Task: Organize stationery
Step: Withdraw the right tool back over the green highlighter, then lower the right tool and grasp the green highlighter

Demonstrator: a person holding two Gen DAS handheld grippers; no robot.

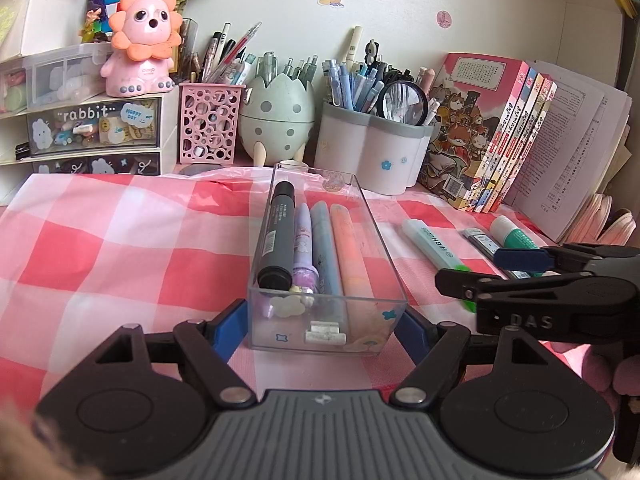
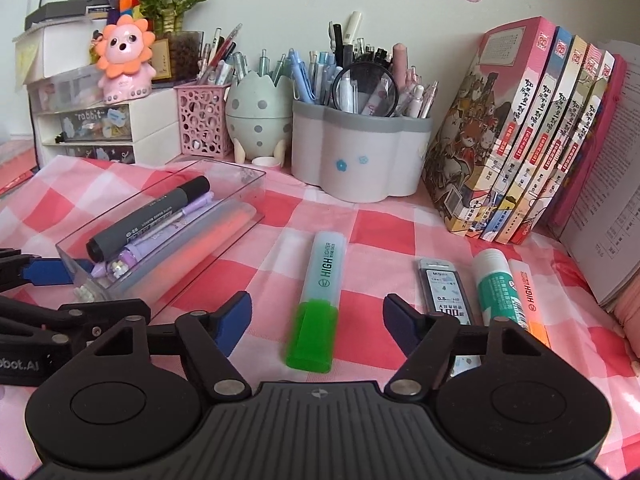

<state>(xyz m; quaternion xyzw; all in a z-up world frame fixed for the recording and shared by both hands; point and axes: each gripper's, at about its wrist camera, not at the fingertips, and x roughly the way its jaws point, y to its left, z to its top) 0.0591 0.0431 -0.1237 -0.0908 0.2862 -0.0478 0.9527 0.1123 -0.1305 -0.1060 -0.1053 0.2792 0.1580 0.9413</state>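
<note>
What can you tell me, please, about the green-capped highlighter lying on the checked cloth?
The green-capped highlighter is a flat plastic pen with a pale translucent mint body printed "HIGH LIGHTER" and a bright green cap. It lies flat on the pink-and-white checked cloth, cap towards the camera, between the open fingers of the right gripper, untouched.

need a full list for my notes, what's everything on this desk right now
clear tray: 1, middle of checked cloth, held at its near end
pens in tray: 4, black, purple, blue, orange
green highlighter: 1, on cloth between right jaws, untouched
lead case: 1, grey, right of it
glue stick: 1, white-green
orange highlighter: 1, beside glue
pen pots: 3, pink, green egg, white, at the wall
books: row, right
lion toy: 1, pink, on drawers
left gripper: shut on tray
right gripper: open
</note>
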